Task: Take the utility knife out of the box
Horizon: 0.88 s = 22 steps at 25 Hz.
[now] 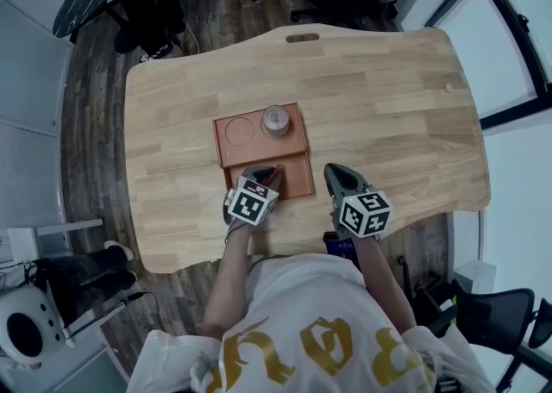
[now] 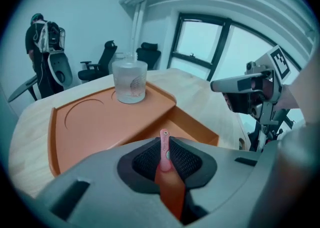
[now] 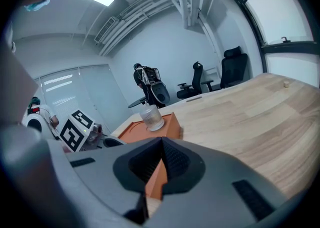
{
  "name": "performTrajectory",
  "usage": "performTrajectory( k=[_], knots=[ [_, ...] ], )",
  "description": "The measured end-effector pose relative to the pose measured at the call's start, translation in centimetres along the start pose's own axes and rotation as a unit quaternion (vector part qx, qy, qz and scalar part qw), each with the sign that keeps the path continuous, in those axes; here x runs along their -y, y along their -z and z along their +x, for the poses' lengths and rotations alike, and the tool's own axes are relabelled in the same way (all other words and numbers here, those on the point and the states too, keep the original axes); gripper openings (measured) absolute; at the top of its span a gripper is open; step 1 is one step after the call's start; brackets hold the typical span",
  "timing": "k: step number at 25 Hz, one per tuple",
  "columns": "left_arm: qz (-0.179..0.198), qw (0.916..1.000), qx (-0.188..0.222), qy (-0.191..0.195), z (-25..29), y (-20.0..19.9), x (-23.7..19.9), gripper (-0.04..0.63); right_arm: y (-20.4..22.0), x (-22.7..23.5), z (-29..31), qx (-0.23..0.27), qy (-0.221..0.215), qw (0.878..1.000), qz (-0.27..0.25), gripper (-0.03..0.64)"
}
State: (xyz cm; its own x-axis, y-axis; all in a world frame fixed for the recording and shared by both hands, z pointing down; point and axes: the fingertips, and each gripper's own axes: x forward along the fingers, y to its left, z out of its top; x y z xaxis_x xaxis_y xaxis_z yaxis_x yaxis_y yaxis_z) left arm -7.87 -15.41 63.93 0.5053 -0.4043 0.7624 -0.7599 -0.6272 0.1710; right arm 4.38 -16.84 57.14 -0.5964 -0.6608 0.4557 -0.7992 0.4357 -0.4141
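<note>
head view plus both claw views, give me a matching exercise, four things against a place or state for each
Things:
1. utility knife
2. clear jar
3. right claw
4. round recess

Places or states:
a. shut, nothing between its jaws
b. bare, in the box floor beside the jar
c. pinched between the jaws of the left claw
d. upright in the far section of the box

Pairs: 1-c, 2-d, 3-a, 4-b
</note>
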Motion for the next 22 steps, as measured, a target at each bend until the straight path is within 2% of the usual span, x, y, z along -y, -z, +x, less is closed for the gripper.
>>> performTrajectory(
  k=[4,9,14,22],
  knots=[
    [-0.048,0.9976,0.049,0.004,-1.6,-0.8,0.1,0.057,-0.4,-1.0,0.0,0.006,-0.008,1.0,-0.006,0.011],
    [-0.101,0.9894,0.102,0.019,-3.8,-1.8,0.2,0.057,-0.6,-1.7,-0.6,0.012,-0.01,1.0,-0.011,0.011],
    [-0.11,0.9843,0.137,0.02,-5.4,-2.3,0.7,0.057,-0.8,-2.5,-1.2,0.022,-0.013,1.0,-0.018,0.011],
    [-0.097,0.9798,0.175,0.009,-7.3,-3.2,1.3,0.057,-0.8,-3.5,-2.4,0.031,-0.009,0.999,-0.026,0.011]
  ],
)
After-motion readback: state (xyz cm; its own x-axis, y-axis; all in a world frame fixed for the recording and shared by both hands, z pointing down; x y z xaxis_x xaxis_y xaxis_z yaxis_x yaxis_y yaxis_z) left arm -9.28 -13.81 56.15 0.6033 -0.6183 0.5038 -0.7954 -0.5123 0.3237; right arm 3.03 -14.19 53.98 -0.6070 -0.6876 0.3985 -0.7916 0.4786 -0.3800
